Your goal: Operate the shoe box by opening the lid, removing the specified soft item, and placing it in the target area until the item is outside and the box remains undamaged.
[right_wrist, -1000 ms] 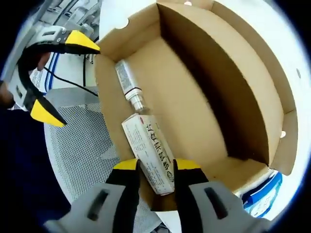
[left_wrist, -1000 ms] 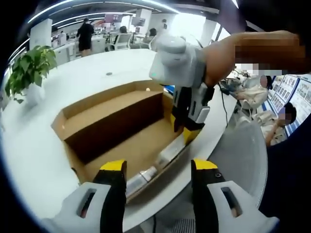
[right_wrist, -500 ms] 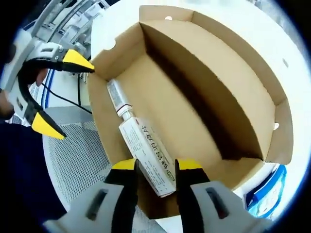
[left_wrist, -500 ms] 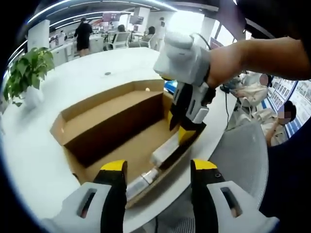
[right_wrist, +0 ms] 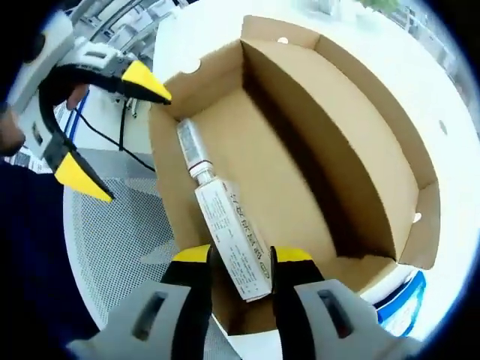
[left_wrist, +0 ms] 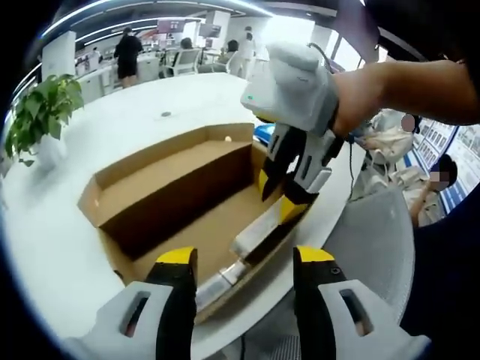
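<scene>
An open brown cardboard shoe box [left_wrist: 172, 187] lies on a white table [left_wrist: 112, 112]. A white soft tube [left_wrist: 251, 236] with printed text lies along the box's near wall, its capped end on the box floor. My right gripper [left_wrist: 276, 201] reaches down into the box from the upper right. In the right gripper view it [right_wrist: 244, 259] is shut on the flat end of the tube [right_wrist: 229, 225], inside the box [right_wrist: 360, 172]. My left gripper [left_wrist: 246, 259] hovers open before the box's near edge. It appears as the open yellow-tipped left gripper [right_wrist: 112, 124] beside the box.
A potted plant [left_wrist: 41, 105] stands at the table's far left. A grey mesh chair [left_wrist: 375, 232] sits just off the table edge by the box, the same chair [right_wrist: 120, 240] showing below the box. A blue item [right_wrist: 397, 296] lies beside the box. A black cable [right_wrist: 124, 127] hangs near the edge.
My right gripper has risen a little, still shut on the tube, tilting the held end up off the box floor. The left gripper has stayed open and almost still.
</scene>
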